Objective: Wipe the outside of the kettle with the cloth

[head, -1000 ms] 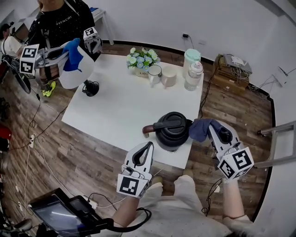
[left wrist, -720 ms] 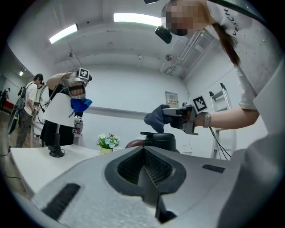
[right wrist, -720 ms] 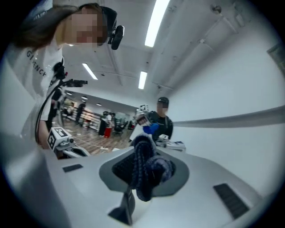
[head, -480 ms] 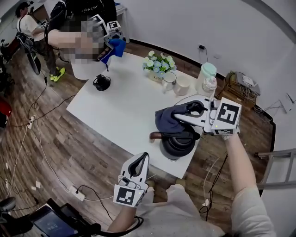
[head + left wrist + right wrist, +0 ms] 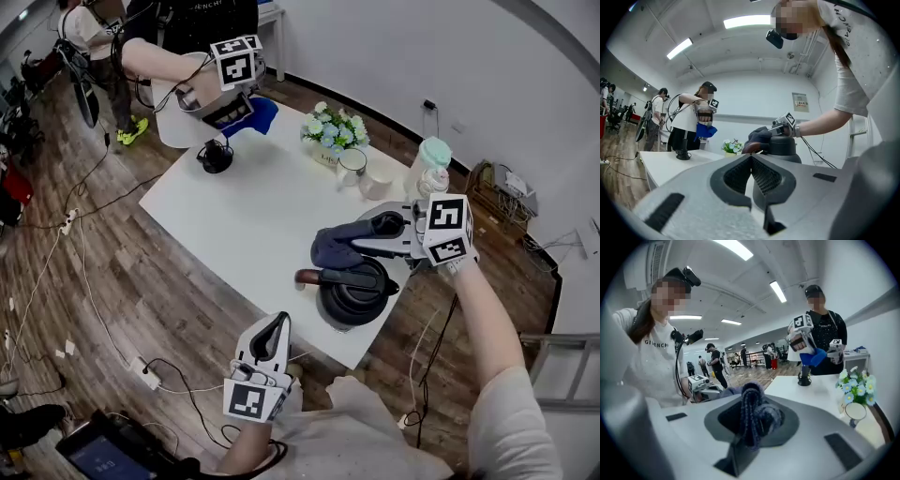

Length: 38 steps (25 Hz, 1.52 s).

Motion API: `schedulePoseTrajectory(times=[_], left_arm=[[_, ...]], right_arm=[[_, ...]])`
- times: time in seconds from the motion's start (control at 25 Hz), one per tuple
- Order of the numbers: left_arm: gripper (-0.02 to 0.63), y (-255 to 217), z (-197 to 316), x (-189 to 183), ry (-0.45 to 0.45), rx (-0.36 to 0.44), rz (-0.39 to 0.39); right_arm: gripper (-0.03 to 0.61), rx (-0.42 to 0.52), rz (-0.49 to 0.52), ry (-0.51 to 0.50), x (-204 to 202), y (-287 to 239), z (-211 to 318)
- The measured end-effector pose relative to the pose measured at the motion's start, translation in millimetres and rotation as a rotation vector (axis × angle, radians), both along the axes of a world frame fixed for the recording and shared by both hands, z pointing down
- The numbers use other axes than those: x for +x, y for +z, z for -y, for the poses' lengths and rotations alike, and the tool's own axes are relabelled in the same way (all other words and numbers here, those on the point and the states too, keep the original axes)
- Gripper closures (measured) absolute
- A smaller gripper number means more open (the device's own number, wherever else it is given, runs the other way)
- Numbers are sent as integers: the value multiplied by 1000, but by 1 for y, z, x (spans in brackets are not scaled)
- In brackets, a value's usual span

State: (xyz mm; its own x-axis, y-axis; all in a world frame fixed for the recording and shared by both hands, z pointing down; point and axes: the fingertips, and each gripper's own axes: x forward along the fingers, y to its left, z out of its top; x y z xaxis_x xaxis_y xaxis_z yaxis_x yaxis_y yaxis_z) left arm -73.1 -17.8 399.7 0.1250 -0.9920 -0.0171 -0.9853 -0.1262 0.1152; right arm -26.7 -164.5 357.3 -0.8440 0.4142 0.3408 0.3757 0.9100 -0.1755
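Closest to me is the left gripper (image 5: 278, 322), held low, off the near edge of the table (image 5: 246, 217). Its jaws are pressed together with nothing between them.

Just past it, the kettle (image 5: 354, 302) sits on the near right corner of the table. It's a squat, round black thing with a black lid, upright. A long handle (image 5: 339, 277) runs across the top and sticks out to the left, ending in a brownish tip.

The right gripper (image 5: 364, 240) comes in from the right just above it, pinching a bunched-up dark blue cloth (image 5: 334, 247). The cloth hangs over the far left side of the kettle, right by the handle. It looks like it's touching, but I can't say for sure.

Further back on the right are a mug (image 5: 352, 166) and some flowers (image 5: 333, 127). At the far left corner another person (image 5: 192, 19) holds a bright blue rag (image 5: 255, 114).
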Motion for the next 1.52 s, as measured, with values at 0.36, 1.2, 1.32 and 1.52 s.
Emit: schedulePoseTrajectory(times=[0.36, 1.2, 1.32, 1.52], left_arm=[[607, -13, 18, 29, 58, 31, 19], [607, -29, 2, 24, 223, 51, -15], [607, -32, -4, 14, 207, 55, -17], [607, -26, -11, 5, 208, 41, -17]], right_arm=[[515, -74, 36, 186, 88, -4, 1], [515, -132, 382, 469, 67, -129, -49], [515, -216, 156, 552, 43, -80, -38], [515, -325, 86, 652, 61, -42, -40]])
